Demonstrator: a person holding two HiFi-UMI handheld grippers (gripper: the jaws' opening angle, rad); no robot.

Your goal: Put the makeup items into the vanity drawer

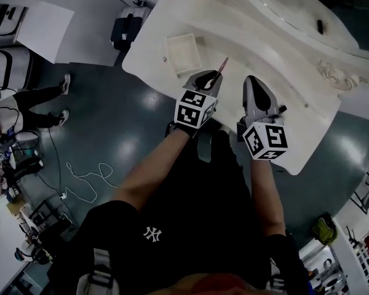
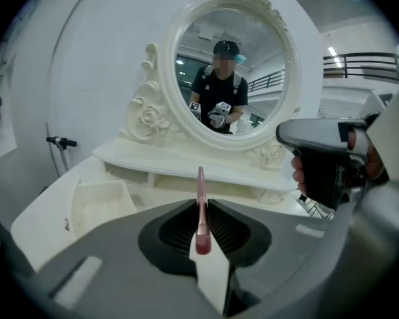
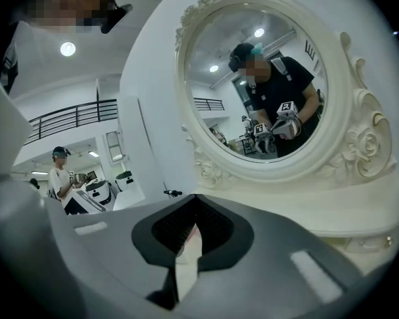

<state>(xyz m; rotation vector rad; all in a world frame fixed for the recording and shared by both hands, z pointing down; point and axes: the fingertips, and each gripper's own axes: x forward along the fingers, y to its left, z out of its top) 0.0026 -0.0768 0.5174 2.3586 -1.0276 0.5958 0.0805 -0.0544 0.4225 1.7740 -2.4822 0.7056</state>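
Makeup stick [image 2: 201,201], thin and pink, was pinched between the jaws of the left tongs [image 2: 201,211], which were closed down on its near end. Its shaft ran forward past the jaw tips. The right tongs [image 3: 194,203] had their jaws drawn together at the tips, and nothing could be made out between them. Both tongs were held side by side over the front of the white vanity table [image 1: 295,128]. The open drawer [image 1: 184,54] lay just beside the left tongs, on the side away from the right tongs. The stick was outside the drawer, near its corner. Beyond the drawer stood the oval mirror [image 2: 253,52] in a carved white frame, reflecting a person holding both tongs.
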